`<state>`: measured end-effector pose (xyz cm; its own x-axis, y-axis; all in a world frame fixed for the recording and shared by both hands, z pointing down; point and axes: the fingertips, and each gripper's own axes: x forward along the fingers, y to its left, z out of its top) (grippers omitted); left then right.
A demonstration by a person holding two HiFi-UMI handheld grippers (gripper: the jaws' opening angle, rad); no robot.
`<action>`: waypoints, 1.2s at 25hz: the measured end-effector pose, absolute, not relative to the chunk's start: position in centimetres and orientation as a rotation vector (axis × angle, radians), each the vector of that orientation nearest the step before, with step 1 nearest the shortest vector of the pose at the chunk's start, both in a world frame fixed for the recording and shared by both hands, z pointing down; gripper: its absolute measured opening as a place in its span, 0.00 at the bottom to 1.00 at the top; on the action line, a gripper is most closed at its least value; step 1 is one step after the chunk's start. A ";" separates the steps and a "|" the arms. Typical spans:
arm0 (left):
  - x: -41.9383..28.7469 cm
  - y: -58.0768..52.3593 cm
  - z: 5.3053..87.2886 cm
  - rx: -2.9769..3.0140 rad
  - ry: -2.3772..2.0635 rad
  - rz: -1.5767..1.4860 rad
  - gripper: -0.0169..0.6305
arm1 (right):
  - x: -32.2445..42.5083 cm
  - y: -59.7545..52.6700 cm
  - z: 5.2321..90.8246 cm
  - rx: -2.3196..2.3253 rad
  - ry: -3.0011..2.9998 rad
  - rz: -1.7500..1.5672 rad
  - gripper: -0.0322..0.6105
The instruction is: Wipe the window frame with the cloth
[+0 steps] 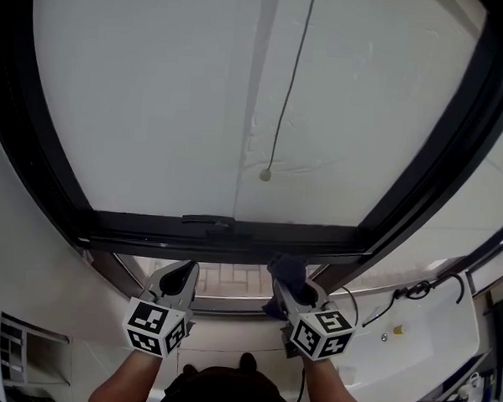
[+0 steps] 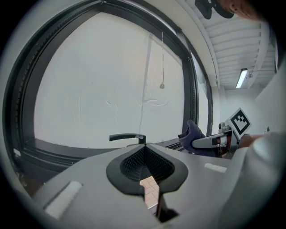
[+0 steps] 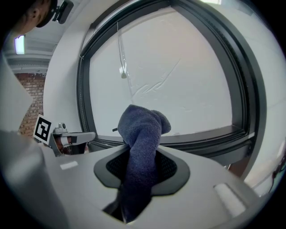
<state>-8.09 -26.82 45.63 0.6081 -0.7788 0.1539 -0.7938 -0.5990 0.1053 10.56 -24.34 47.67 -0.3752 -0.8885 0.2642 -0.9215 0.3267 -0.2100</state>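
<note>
Item 1. Window frame (image 1: pixel 224 236): dark, around a white pane (image 1: pixel 155 107). The bottom rail carries a dark lever handle (image 1: pixel 210 221). A thin cord (image 1: pixel 292 72) hangs down the pane.

Item 2. Cloth (image 3: pixel 143 129): dark blue, bunched. It stands up out of the right claw, and in the head view its top lies at the underside of the bottom rail, right of the handle (whether it touches the rail cannot be told).

Item 3. Right claw (image 3: pixel 142 150): jaws pinching the cloth, which fills the gap between them. It is held just below the frame and points up at the rail. Marker cube (image 1: pixel 320 332) at its rear.

Item 4. Left claw (image 2: pixel 143 146): jaw tips pressed together, nothing between them. It is held beside the right claw, below the rail and under the handle, apart from the cloth.
</note>
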 end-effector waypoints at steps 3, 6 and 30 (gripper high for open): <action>-9.0 -26.0 45.5 2.680 -1.277 0.114 0.02 | 10.2 -23.3 47.3 1.739 -2.450 0.475 0.24; -9.5 -25.5 45.4 2.706 -1.226 0.096 0.02 | 9.8 -22.4 47.1 1.783 -2.418 0.460 0.24; -6.8 -22.1 43.8 2.697 -1.369 0.059 0.02 | 11.7 -20.8 45.6 1.652 -2.529 0.299 0.22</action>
<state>-6.82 -22.14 43.78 0.5909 -0.8020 0.0874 -0.8065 -0.5849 0.0861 11.68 -20.78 45.63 -0.4034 -0.8939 0.1953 -0.9148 0.3897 -0.1063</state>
